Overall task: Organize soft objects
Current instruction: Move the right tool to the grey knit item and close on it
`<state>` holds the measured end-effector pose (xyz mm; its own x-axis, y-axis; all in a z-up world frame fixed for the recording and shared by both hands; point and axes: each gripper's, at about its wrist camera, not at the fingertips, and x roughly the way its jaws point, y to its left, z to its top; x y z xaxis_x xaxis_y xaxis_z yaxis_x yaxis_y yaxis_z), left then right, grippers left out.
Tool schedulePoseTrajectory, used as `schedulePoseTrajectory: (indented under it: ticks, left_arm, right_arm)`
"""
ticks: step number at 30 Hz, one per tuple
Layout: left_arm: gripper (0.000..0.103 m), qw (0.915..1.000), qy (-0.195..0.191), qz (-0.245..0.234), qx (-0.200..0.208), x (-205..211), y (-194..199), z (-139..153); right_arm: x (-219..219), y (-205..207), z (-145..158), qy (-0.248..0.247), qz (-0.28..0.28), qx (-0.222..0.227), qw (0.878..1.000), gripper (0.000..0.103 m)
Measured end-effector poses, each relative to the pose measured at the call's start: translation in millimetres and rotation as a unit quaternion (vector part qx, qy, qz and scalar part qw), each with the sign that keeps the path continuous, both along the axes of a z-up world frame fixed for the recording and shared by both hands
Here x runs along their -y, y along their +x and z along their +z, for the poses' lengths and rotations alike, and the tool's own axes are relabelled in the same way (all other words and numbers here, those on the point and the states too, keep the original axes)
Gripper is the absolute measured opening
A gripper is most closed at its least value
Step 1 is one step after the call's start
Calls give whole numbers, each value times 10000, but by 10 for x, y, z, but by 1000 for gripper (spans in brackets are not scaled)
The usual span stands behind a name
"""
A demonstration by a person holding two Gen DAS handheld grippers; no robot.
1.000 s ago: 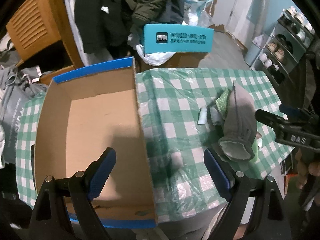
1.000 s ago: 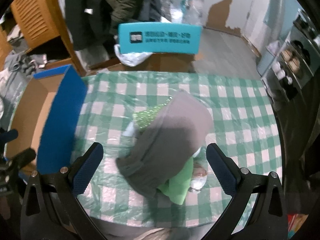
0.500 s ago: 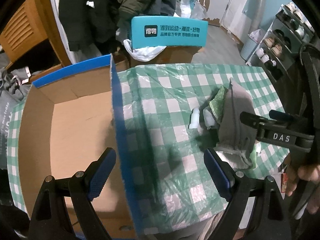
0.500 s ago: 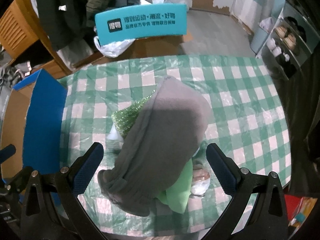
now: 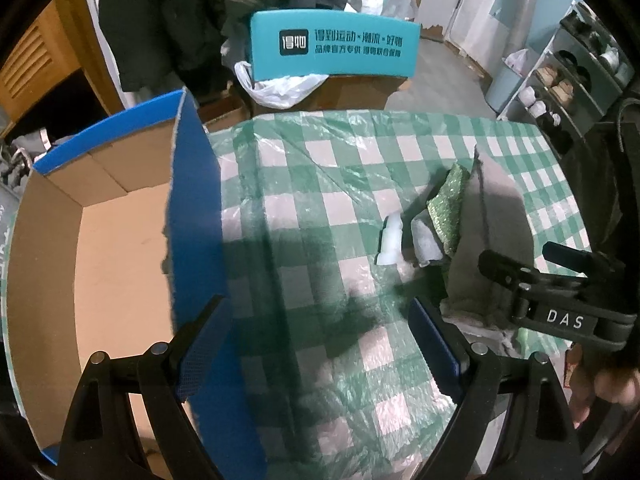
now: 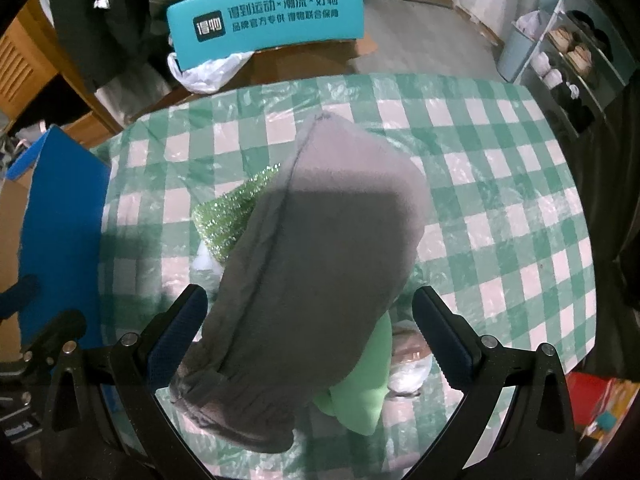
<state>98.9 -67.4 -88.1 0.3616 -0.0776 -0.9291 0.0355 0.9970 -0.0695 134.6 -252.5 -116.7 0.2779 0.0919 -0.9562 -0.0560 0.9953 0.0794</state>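
Both grippers are wide open and hold nothing: the right gripper (image 6: 306,326) straddles the grey sock (image 6: 320,264), the left gripper (image 5: 316,344) is beside the box (image 5: 192,216).

The left wrist camera looks down from above the table's near edge, over the wall of the cardboard box (image 5: 192,216). The right wrist camera sits close above the grey cloth (image 6: 320,264). Both views share the checked tablecloth (image 5: 320,184) and teal sign (image 6: 264,16).
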Motion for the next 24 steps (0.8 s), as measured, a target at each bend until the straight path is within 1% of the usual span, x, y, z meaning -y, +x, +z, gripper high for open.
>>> schedulePoseTrajectory:
  ticks: [3, 6, 8, 10, 11, 12, 14, 15, 16, 18, 19, 20, 24]
  left_arm:
    - [91, 10000, 63, -49, -40, 41, 4, -40]
    - [91, 9999, 101, -102, -58, 71, 11, -60]
    - [91, 9999, 81, -91, -86, 70, 19, -70]
    - [91, 9999, 79, -57, -63, 59, 20, -71]
    - [91, 9999, 77, -53, -60, 57, 21, -72]
    - [91, 9999, 85, -57, -59, 66, 19, -77]
    - [91, 9999, 110, -73, -72, 72, 18, -80]
    - [91, 9999, 111, -69, -77, 79, 20, -81]
    - [91, 9999, 96, -68, -84, 81, 21, -81]
    - [91, 9999, 78, -75, -94, 86, 23, -79]
    - [91, 9999, 72, -83, -96, 92, 25, -74]
    - [91, 9999, 70, -91, -95, 100, 25, -68]
    - [91, 9999, 75, -125, -73, 131, 15, -43]
  right_arm:
    - [17, 4, -86, 7, 1, -98, 10000, 101]
    - [35, 14, -169, 152, 1, -197, 9997, 93]
    - [46, 14, -210, 283, 12, -230, 9993, 84]
    - [58, 6, -234, 383, 46, -216, 9990, 78]
    - [67, 1, -235, 442, 67, -187, 9988, 72]
    - [76, -3, -233, 490, 88, -158, 9986, 69]
    - [97, -10, -226, 568, 106, -123, 9983, 55]
    - [105, -10, -212, 598, 113, -92, 9981, 52]
    - [120, -17, -194, 618, 119, -59, 9980, 45]
    - [137, -23, -158, 658, 143, -11, 9977, 38]
    - [143, -25, -138, 680, 165, 21, 9975, 32]
    - [142, -26, -115, 692, 188, 60, 9974, 29]
    - [190, -67, -1, 735, 267, 249, 9966, 21]
